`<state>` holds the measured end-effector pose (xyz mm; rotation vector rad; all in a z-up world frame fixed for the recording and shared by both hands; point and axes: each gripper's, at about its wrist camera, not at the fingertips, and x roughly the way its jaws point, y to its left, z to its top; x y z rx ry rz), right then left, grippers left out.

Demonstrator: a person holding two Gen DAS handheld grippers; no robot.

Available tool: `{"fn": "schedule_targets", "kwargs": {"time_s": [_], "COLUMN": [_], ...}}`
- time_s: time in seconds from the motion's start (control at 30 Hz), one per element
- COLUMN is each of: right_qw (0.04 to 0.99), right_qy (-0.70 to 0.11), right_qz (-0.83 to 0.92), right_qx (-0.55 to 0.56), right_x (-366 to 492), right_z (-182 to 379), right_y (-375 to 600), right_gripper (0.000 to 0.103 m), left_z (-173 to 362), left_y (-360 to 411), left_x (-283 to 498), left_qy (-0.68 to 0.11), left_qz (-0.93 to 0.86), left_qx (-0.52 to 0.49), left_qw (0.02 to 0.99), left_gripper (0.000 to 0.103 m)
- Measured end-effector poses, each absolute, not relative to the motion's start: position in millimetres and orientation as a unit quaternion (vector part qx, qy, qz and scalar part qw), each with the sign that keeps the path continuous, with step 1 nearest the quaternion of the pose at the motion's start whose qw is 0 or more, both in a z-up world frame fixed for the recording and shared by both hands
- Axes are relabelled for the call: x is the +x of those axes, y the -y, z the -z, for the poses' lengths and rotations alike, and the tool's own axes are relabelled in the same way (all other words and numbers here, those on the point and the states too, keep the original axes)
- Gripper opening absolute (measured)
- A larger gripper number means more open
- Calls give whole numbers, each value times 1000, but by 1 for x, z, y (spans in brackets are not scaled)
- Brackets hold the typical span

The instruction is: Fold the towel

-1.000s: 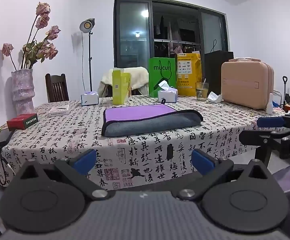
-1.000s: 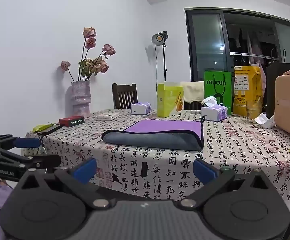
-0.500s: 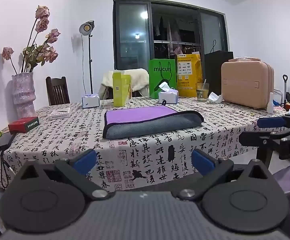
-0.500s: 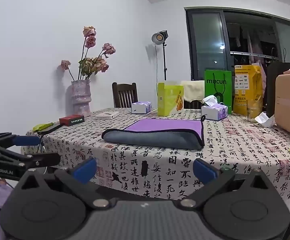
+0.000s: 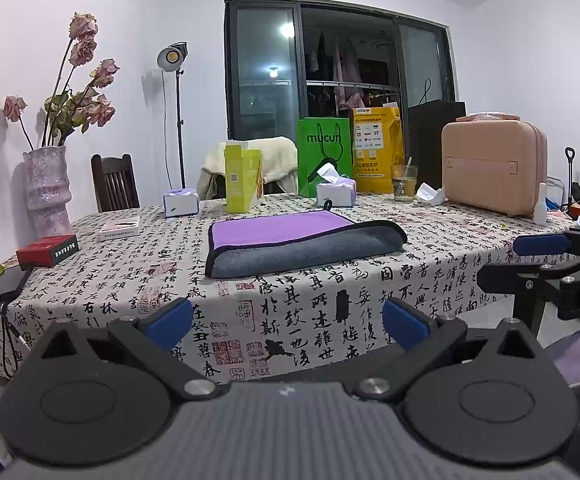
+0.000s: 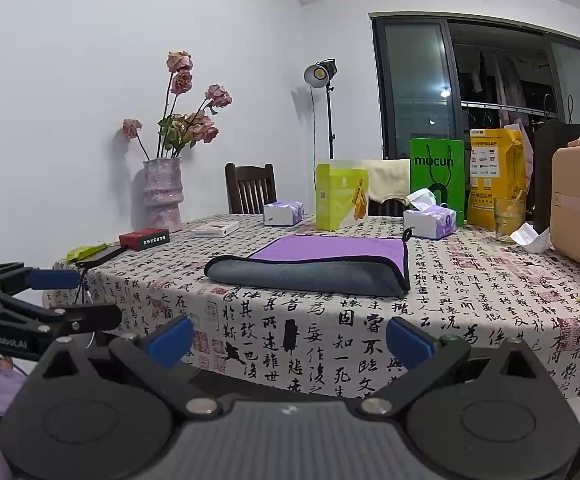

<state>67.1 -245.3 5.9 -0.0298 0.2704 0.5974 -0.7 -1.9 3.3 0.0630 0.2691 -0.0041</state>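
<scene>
A towel [image 5: 298,240], purple on top and grey on the folded-over front layer, lies folded on the table with the calligraphy cloth [image 5: 290,312]. It also shows in the right wrist view [image 6: 318,264]. My left gripper [image 5: 285,320] is open and empty, held off the table's front edge, well short of the towel. My right gripper [image 6: 290,336] is open and empty, also in front of the table edge. Each gripper shows in the other's view: the right one [image 5: 530,260] at the right, the left one [image 6: 69,296] at the left.
Behind the towel stand a yellow-green box [image 5: 243,176], tissue packs [image 5: 336,192], a green bag [image 5: 324,152], a glass [image 5: 404,182] and a pink case [image 5: 494,166]. At the left are a vase [image 5: 45,188], a red box [image 5: 47,249] and a phone [image 5: 5,286].
Both grippers have dropped slightly, so the table sits a little higher in both views. The towel has not moved and both grippers stay open.
</scene>
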Motion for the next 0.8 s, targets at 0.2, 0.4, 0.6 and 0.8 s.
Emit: {"fn": "schedule_targets", "kwargs": {"time_s": [0.2,0.4,0.6,0.8], "right_qw": [947,947,947,946], "right_qy": [-133,-134,-134,-134], "right_qz": [-293,-292,-292,-294], "right_qx": [-14,-13,-13,-13], "right_x": [67,68,68,68], "right_z": [-6,-5,-4,-4], "right_y": [245,246,246,245], "right_gripper": [103,103,103,103], "left_z": [-3,-3,-3,-3], "left_y": [2,3,3,4], "left_x": [-1,-1,-1,0], "left_qy": [-134,-134,-134,-135], "left_qz": [2,2,2,2], "left_qx": [32,32,32,32], "left_qw": [990,990,990,990], "left_gripper": [103,103,103,103]}}
